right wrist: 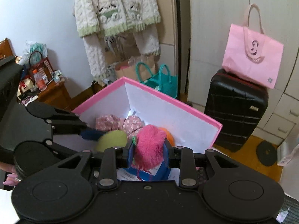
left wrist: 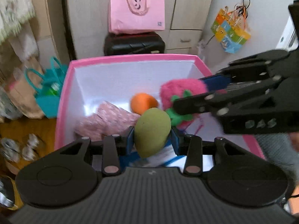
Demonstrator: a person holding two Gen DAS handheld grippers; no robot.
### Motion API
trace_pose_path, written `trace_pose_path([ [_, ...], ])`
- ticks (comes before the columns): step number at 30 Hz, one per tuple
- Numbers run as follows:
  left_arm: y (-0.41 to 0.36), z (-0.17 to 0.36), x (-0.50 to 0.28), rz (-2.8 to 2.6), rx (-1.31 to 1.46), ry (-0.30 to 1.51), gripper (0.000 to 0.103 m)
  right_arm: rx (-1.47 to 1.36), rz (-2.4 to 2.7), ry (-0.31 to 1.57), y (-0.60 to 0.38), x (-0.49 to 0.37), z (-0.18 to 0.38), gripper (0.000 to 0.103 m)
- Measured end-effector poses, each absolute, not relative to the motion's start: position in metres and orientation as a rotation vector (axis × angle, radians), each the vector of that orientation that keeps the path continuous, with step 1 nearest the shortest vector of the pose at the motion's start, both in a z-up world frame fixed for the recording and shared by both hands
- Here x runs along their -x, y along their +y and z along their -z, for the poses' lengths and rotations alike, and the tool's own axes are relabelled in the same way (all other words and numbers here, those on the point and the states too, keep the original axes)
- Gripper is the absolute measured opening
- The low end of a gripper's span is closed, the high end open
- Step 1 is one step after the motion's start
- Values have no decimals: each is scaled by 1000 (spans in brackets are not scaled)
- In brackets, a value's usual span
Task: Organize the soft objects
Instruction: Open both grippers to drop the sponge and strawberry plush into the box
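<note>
Left tool [left wrist: 152,133] clamps green plush [left wrist: 152,131] over pink box [left wrist: 130,57]; right tool [right wrist: 149,147] clamps pink strawberry plush [right wrist: 149,145] alongside.

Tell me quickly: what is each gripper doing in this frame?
Left gripper: closed on the green plush mango.
Right gripper: closed on the pink plush strawberry, over the pink box.

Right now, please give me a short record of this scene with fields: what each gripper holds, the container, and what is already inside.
left gripper: shut on green plush mango, over the box
right gripper: shut on pink plush strawberry, over the box
container: pink box, open, white inside
already inside: orange plush, pink floral cloth
behind box: black suitcase, pink bag on top
</note>
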State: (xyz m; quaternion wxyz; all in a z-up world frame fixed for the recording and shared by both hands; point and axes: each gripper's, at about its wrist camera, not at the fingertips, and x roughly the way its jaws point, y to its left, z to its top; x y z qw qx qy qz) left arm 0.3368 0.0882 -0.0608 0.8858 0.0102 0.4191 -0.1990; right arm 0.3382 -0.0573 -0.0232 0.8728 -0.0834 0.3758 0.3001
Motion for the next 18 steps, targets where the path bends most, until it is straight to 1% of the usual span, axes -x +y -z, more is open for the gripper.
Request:
trace_pose_path([
  [1,88,61,-337,411,-21,878,44,180,-619,787,-56,-339,25,39],
  [2,87,61,-337,394,-29,878,51,179,-616,791,-57,-340,26,41],
  [4,88,58,-335,377,-37,857,61,159,-609,799,-59,-342,28,47],
  [5,90,56,-332,375,-35,843,62,146,-606,798,-60,-343,27,53],
  [6,91,54,-329,373,-36,834,62,133,-603,790,-64,-341,25,56],
  [12,95,35,-302,399,-58,803,63,107,-605,721,-79,-318,7,56],
  [18,82,17,-266,429,-139,785,63,125,-618,653,-93,-281,-12,56],
])
